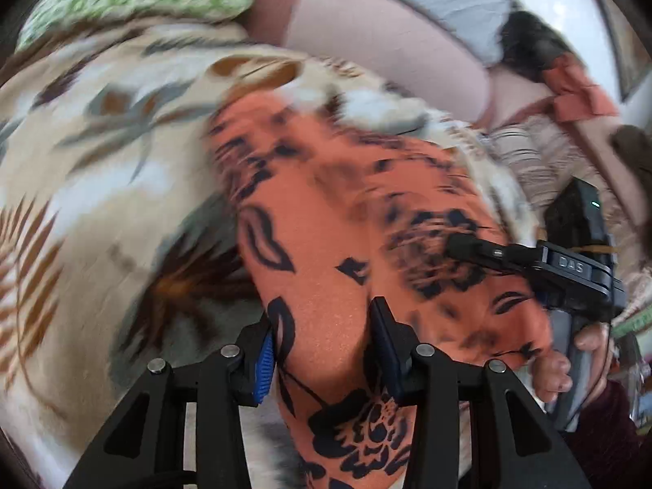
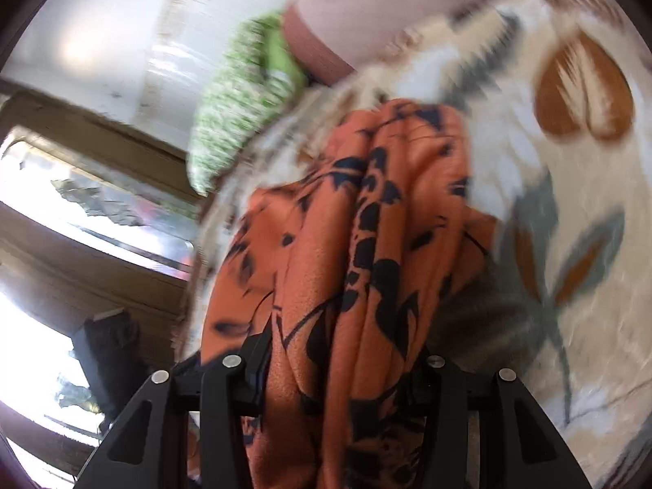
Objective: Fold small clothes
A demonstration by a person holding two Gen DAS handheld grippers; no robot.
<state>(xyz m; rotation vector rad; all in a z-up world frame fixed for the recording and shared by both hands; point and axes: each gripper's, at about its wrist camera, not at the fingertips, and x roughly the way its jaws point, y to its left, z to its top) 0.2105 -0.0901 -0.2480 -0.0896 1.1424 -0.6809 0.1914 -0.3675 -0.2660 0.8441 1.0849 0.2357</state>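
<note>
Carrying the orange garment with black floral print (image 1: 350, 220) across the cream bedspread patterned with brown and grey leaves (image 1: 102, 130) seems to be the step in hand, judging by the blur and the lifted cloth. The left gripper (image 1: 324, 350) has its jaws part-closed on a bunched edge of the garment, blue pad against the fabric. The right gripper (image 2: 346, 366) clamps another gathered edge, its folds spilling forward between the jaws. From the left wrist view, the right gripper sits at the garment's far side, a hand (image 1: 570, 358) wrapped round its handle. The garment hangs above the bedspread, its far end trailing toward the green patterned pillow (image 2: 240, 93) beyond it. To fold cleanly, both held edges should travel level and together, keeping the cloth taut between them, then lower so the edges meet squarely without dragging the bedspread into wrinkles.
</note>
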